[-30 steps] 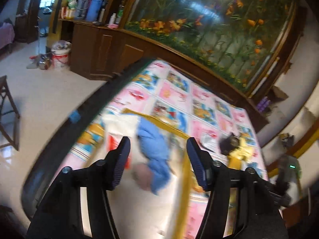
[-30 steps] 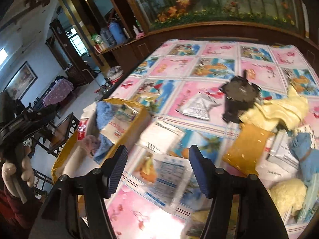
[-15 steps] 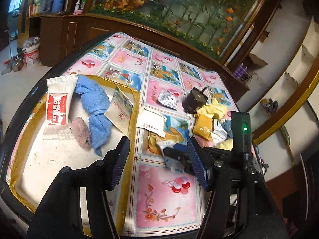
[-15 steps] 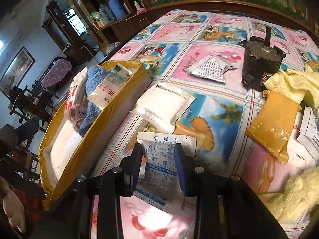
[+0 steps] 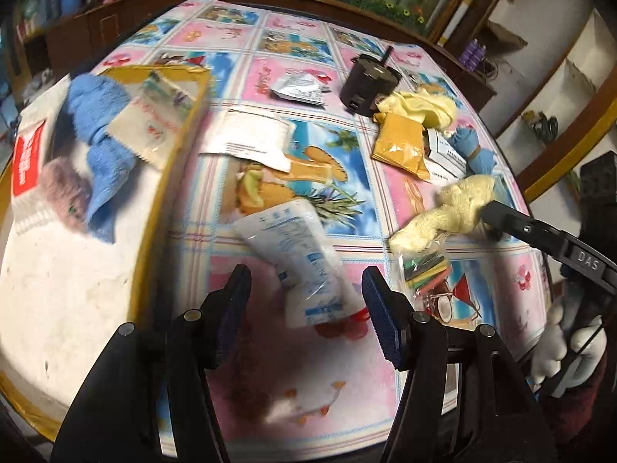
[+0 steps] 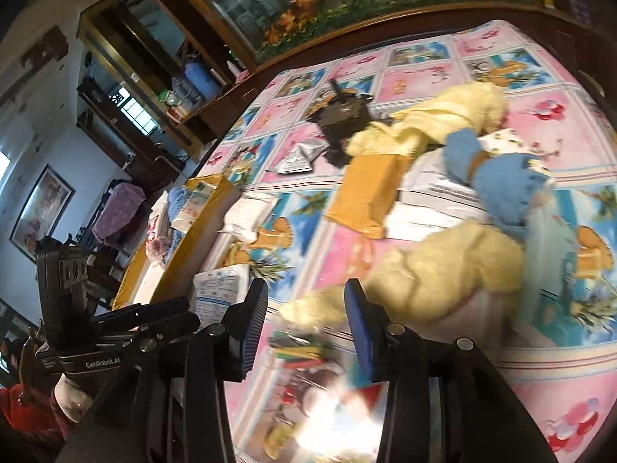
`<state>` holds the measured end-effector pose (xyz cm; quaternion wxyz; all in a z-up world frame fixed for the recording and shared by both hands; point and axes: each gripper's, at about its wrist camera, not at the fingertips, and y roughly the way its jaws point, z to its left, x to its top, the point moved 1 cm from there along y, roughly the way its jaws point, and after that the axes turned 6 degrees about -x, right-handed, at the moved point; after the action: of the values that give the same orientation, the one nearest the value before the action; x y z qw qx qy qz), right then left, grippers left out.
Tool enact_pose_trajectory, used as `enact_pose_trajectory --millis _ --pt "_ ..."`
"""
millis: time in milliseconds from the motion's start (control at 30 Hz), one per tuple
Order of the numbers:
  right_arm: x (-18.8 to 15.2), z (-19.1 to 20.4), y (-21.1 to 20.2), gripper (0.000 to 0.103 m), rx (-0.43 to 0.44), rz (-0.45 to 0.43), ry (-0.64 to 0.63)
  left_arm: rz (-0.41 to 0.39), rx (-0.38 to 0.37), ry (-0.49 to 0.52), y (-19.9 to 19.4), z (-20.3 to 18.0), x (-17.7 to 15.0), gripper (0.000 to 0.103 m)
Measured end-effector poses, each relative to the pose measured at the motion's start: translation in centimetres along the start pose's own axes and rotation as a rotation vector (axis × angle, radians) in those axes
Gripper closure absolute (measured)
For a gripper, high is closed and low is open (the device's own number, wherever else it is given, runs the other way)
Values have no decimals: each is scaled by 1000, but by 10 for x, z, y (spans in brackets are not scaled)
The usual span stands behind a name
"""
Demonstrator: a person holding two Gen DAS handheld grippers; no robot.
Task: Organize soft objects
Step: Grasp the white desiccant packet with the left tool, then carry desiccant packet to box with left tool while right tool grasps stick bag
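A yellow-rimmed tray (image 5: 175, 162) at the left holds a blue towel (image 5: 102, 123), a pink fluffy ball (image 5: 63, 189) and sachets. My left gripper (image 5: 304, 297) is open over a white desiccant packet (image 5: 297, 247) on the cartoon tablecloth. My right gripper (image 6: 304, 312) is open just in front of a cream fluffy cloth (image 6: 428, 274), which also shows in the left wrist view (image 5: 451, 208). A blue cloth (image 6: 497, 181) and a pale yellow cloth (image 6: 435, 119) lie beyond it.
A black motor (image 5: 368, 85), an orange pouch (image 5: 401, 142), white packets (image 5: 254, 139) and a bag of coloured clips (image 5: 424, 266) lie on the table. The left gripper's body (image 6: 115, 316) is at the right wrist view's left. Table edge is near.
My right gripper let go of the desiccant packet, opened, and swung right to the cream fluffy cloth. My left gripper moved in over the desiccant packet.
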<state>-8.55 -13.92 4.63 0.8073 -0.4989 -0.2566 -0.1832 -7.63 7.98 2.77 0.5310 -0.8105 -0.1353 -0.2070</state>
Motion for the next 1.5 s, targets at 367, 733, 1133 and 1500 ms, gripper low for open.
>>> enact_pose_trajectory --millis 367,733,1133,1500 --pt "-19 8 18 58 28 77 -69 -32 45 82 34 -7 10 70" --pt "-32 68 62 58 -63 126 -250 -49 29 87 36 -6 14 62" --pt "-45 84 61 82 -145 100 -352 -82 19 146 40 -18 9 74" --pt "-44 82 26 90 -56 31 -278 -199 -94 52 -23 -4 8 74"
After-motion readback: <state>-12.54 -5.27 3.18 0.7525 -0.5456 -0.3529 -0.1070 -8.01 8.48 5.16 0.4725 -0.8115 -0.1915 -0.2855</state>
